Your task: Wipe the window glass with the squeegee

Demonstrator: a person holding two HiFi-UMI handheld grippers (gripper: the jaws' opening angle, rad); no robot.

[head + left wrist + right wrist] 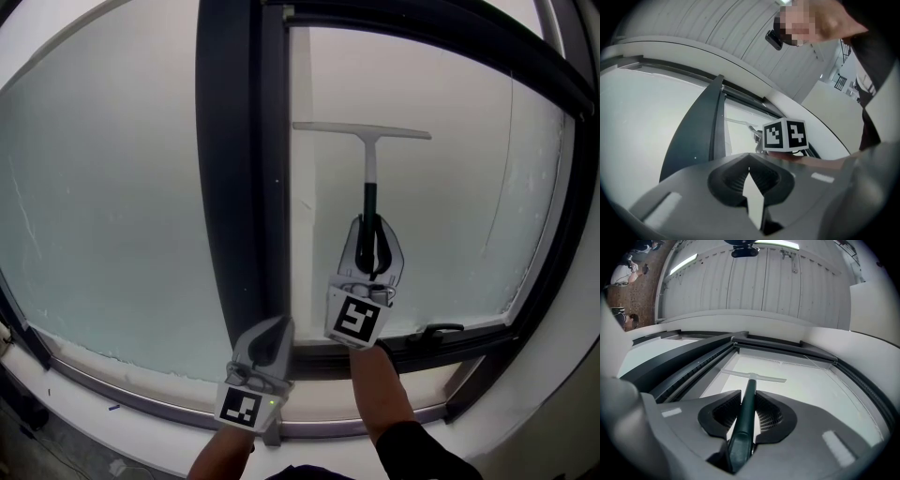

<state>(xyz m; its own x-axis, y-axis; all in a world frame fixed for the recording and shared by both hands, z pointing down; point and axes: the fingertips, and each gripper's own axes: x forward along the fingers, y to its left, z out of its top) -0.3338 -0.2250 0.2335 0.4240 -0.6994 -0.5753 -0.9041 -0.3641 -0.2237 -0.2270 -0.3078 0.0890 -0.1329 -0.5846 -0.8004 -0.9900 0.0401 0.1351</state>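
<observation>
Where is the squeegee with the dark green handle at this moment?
In the head view, the pale T-shaped squeegee sits on the right glass pane, just right of the dark vertical frame post, its handle held in the right hand-held gripper.

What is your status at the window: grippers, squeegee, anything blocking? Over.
Right gripper shut on squeegee handle. Left gripper shut, empty, low by frame. Blade high on right pane. No obstruction.

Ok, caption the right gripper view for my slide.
Right gripper shut on the dark green handle of a pale T-shaped squeegee, blade across the frosted window glass.
</observation>
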